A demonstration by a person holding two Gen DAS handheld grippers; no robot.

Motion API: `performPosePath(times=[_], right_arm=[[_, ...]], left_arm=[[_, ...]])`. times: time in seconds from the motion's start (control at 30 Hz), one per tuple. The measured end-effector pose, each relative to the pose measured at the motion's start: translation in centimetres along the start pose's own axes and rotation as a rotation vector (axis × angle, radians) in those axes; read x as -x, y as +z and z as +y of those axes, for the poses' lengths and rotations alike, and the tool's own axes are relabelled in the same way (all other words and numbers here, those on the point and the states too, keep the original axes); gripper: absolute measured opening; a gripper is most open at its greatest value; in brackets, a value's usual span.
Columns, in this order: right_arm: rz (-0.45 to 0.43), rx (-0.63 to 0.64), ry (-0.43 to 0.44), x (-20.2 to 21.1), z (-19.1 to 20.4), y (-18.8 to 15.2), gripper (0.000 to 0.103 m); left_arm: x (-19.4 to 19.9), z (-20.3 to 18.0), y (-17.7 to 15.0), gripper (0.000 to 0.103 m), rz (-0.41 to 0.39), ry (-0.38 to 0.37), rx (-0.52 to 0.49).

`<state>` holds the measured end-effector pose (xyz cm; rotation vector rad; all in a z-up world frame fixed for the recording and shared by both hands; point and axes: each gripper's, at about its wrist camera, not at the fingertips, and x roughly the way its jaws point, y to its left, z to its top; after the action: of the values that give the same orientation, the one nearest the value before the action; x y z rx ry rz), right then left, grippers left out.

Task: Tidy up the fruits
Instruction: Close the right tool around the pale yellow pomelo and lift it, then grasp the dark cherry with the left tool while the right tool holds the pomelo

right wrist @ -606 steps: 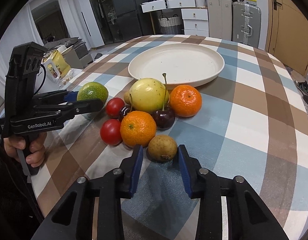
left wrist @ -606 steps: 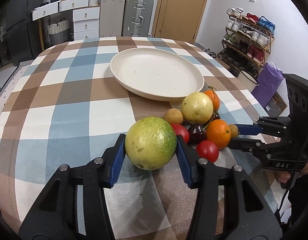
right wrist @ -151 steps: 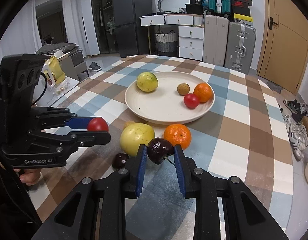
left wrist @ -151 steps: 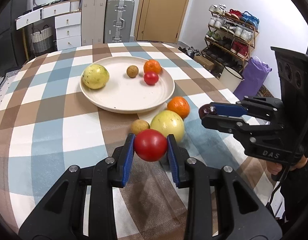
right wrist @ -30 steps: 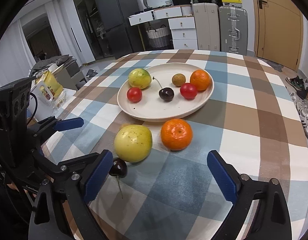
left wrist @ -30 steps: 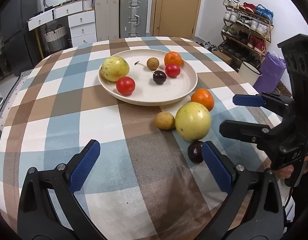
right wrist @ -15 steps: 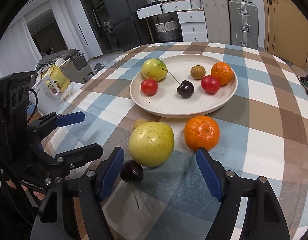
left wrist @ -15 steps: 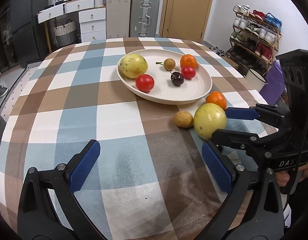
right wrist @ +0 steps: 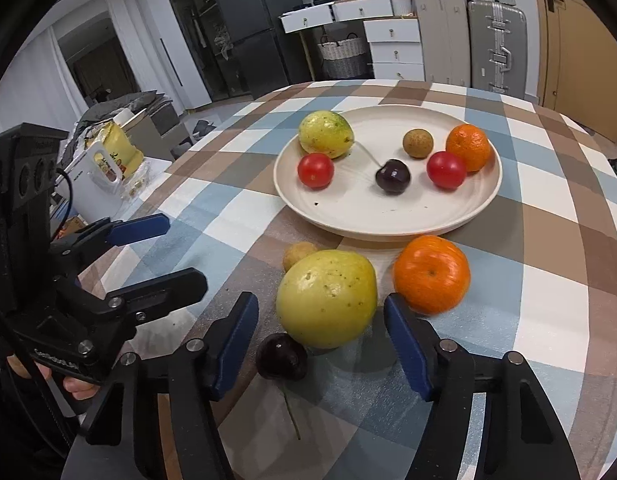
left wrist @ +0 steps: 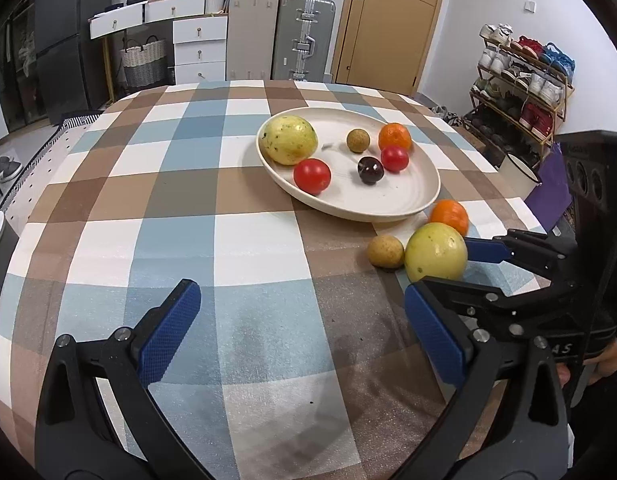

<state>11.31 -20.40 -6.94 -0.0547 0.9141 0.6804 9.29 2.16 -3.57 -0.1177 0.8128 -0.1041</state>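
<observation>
Right gripper (right wrist: pixel 320 336), black-framed with blue ribbed pads: jaws half apart and closing, set low over the checked brown, blue and white tablecloth (right wrist: pixel 548 320). A dark cherry with a thin stem (right wrist: pixel 281 356) lies between the pads, nearer the left one; no pad is seen pressing on it. A large yellow-green round fruit (right wrist: pixel 326 298) stands just beyond the cherry, also between the pad tips, apparently untouched.

Left gripper (left wrist: pixel 300 326), same build: jaws spread wide over bare cloth, nothing between them. It is seen at the left edge of the right wrist view, held by a hand (right wrist: pixel 74 384).

Items off the plate, near to far:
- dark cherry, nearest;
- large yellow-green fruit, touching or just beside the cherry;
- small tan round fruit (right wrist: pixel 298 254), just behind the large fruit on its left;
- orange mandarin (right wrist: pixel 431 275), just right of the large fruit, near the plate rim.

Round cream ceramic plate (right wrist: pixel 388 224), beyond these, holding:
- red tomato (right wrist: pixel 315 170), near left;
- second dark cherry (right wrist: pixel 393 176), centre;
- second red tomato (right wrist: pixel 446 170), right;
- smaller mandarin (right wrist: pixel 468 147), touching that tomato;
- small brown round fruit (right wrist: pixel 418 143), far centre;
- yellow-green speckled fruit (right wrist: pixel 325 134), far left.

Beyond the table: white drawers (right wrist: pixel 392 46) and grey suitcases (right wrist: pixel 496 46).
</observation>
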Motion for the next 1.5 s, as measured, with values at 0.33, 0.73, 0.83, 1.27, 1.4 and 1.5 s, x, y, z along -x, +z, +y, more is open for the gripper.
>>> performPosePath(times=[0.33, 0.73, 0.83, 1.27, 1.4, 1.5], right_arm=[[-0.001, -0.010, -0.007, -0.6, 0.2, 0.0, 0.054], [-0.029, 0.006, 0.003, -0.1, 0.3, -0.3, 0.051], [-0.041, 0.006, 0.008, 0.3, 0.3, -0.2, 0.051], [-0.097, -0.018, -0.029, 4.2, -1.5, -0.6, 0.051], [-0.104, -0.037, -0.037, 4.7, -2.3, -1.1, 0.051], [-0.105, -0.046, -0.042, 4.9, -2.7, -1.4, 0.051]], left_arm=[[-0.2, 0.3, -0.1, 0.101, 0.005, 0.003, 0.009], [-0.2, 0.0, -0.1, 0.101, 0.006, 0.000, 0.004], [-0.2, -0.2, -0.2, 0.101, 0.007, -0.007, -0.001], [-0.8, -3.6, -0.9, 0.101, 0.046, -0.079, -0.088], [-1.6, -5.2, -1.4, 0.101, 0.084, -0.114, -0.117], [-2.1, -6.2, -1.7, 0.101, 0.102, -0.137, -0.135]])
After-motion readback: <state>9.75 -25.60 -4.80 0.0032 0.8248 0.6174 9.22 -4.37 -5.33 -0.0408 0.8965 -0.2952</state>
